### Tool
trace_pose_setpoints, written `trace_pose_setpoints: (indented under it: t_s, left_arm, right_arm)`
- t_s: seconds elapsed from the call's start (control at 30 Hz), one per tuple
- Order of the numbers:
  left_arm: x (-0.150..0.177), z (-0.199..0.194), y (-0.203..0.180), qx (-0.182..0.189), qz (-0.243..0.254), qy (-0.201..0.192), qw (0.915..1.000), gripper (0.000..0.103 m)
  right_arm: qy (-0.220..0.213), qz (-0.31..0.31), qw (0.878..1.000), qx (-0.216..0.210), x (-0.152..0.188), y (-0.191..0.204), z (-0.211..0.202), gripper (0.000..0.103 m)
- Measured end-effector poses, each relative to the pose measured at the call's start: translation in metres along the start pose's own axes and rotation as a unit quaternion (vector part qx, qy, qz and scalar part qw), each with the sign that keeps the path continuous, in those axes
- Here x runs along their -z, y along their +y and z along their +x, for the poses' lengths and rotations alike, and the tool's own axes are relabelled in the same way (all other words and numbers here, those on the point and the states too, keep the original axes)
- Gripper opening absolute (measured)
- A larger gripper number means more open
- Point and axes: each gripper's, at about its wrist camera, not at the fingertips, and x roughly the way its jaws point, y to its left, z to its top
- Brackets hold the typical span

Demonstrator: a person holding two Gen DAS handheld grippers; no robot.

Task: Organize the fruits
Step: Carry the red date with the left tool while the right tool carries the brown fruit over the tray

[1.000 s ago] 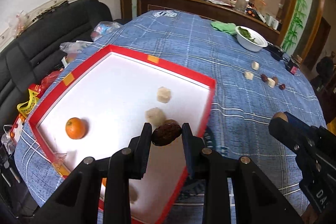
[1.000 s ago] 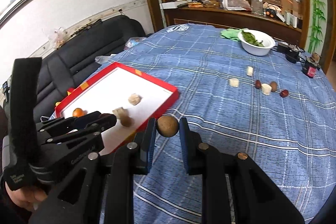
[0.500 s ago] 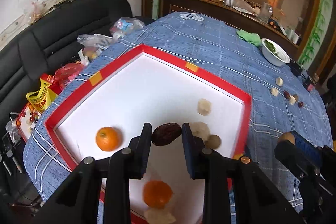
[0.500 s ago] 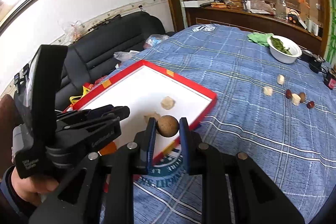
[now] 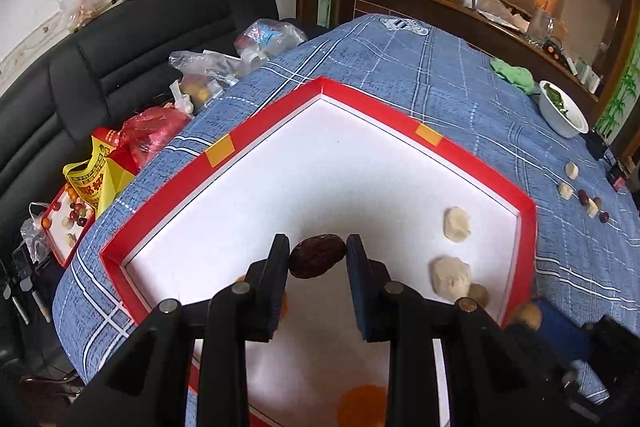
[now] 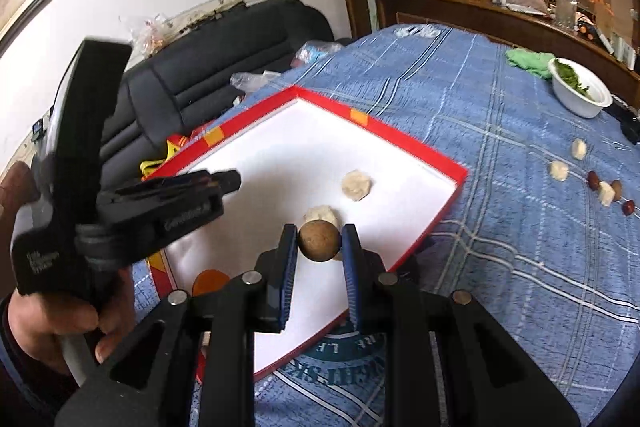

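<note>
On the far left a black sofa [image 5: 132,47] carries plastic bags [image 5: 208,71], a yellow packet [image 5: 94,181] and a small red tray of mixed fruits [image 5: 66,223]. Beside it stands the worktop, covered with a blue checked cloth [image 5: 460,83], and on the cloth lies a red-rimmed tray [image 5: 256,131] with a white floor. The left gripper [image 5: 318,255] hangs over the near part of this tray, its jaws clamped on a dark wrinkled date [image 5: 317,261] that sits between the pads, clear of the tray floor. In the right wrist view a hand [image 6: 52,319] grips the handle of that left gripper. Below the left jaws an orange fruit [image 5: 362,405] lies on the tray floor, blurred, and a sliver of another orange one [image 5: 283,305] shows just behind the left finger. Further right in the tray lie two pale lumpy fruits [image 5: 456,225], one nearer and one farther, with a small brown round fruit [image 5: 479,294] touching the nearer one. The right gripper [image 6: 319,241] is over the tray's right part, jaws clamped on a round tan longan [image 6: 319,241]; its tip and fruit also appear at the lower right of the left wrist view. Well to the right, on the bare cloth, a loose row of pale pieces [image 6: 559,171] and small dark red fruits [image 6: 593,180] remains outside the tray. Beyond them stand a white bowl of greens [image 6: 580,95] and a green cloth [image 6: 528,61], near the worktop's far edge.
</note>
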Motion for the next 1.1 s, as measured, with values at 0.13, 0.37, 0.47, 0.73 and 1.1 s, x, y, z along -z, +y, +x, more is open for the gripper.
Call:
trace_pose_setpoints:
  t_s: [0.13, 0.37, 0.47, 0.73, 1.1]
  left_arm:
    - [-0.003, 0.005, 0.001, -0.006, 0.000, 0.004, 1.0000, 0.027]
    - [-0.006, 0.013, -0.001, -0.016, 0.005, 0.007, 0.9998, 0.027]
    - [-0.006, 0.015, -0.003, -0.017, 0.006, 0.011, 0.9998, 0.027]
    - [-0.008, 0.020, -0.004, -0.024, 0.007, 0.014, 0.9996, 0.027]
    - [-0.005, 0.024, 0.000, -0.032, -0.005, 0.031, 0.9990, 0.028]
  right_arm:
    - [0.016, -0.007, 1.000, -0.003, 0.003, 0.005, 0.010, 0.024]
    - [0.024, -0.006, 1.000, -0.005, 0.005, 0.007, 0.019, 0.024]
    - [0.028, -0.005, 1.000, -0.005, 0.007, 0.007, 0.023, 0.024]
    - [0.031, -0.009, 0.999, -0.004, 0.008, 0.010, 0.027, 0.024]
    - [0.047, -0.007, 0.999, 0.006, 0.010, 0.012, 0.033, 0.025]
